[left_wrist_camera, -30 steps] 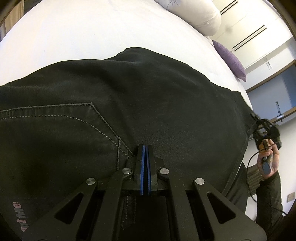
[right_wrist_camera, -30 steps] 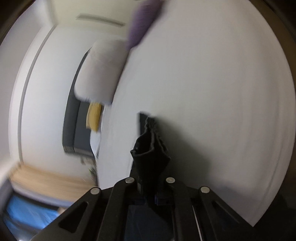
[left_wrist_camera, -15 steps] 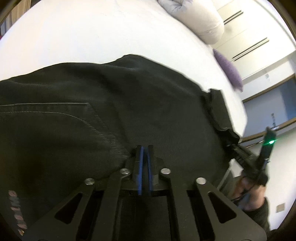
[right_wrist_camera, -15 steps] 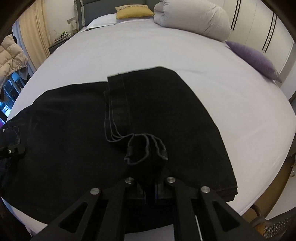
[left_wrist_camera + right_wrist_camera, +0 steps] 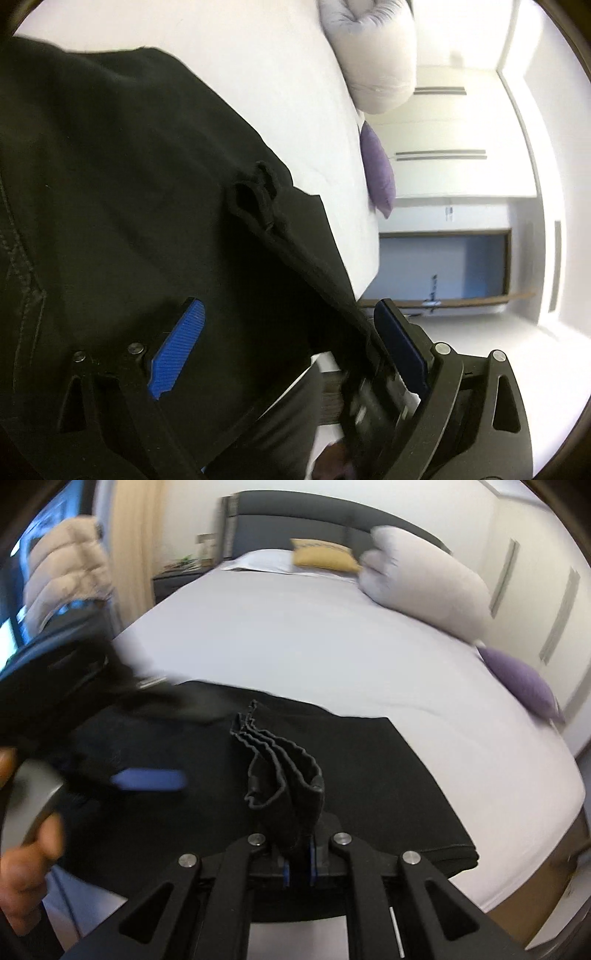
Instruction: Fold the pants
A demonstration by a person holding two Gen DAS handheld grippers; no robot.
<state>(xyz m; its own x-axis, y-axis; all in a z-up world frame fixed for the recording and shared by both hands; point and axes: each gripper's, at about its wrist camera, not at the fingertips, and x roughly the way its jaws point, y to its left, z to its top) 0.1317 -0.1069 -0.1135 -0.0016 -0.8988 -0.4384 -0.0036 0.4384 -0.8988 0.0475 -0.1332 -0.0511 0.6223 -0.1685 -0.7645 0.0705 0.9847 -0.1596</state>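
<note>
The black pants point(image 5: 369, 775) lie folded over on the white bed point(image 5: 332, 646). My right gripper point(image 5: 298, 853) is shut on the bunched leg hems point(image 5: 284, 768), which stand up in layers just above the folded cloth. In the left wrist view the pants point(image 5: 110, 184) fill the left side, with the held hems point(image 5: 258, 195) at the centre. My left gripper point(image 5: 291, 339) is open wide, its blue pads point(image 5: 177, 347) apart, with pants cloth lying between them. It shows blurred in the right wrist view point(image 5: 147, 779).
A white rolled duvet point(image 5: 424, 576), a yellow cushion point(image 5: 325, 555) and a purple cushion point(image 5: 524, 683) lie at the bed's head and right side. A dark headboard point(image 5: 332, 517) and a beige jacket point(image 5: 62, 576) stand behind. White wardrobe doors point(image 5: 461, 129) are to the right.
My left gripper has opened and let go of the pants, and swung toward the right gripper. My right gripper has carried the hems over the pants and still holds them.
</note>
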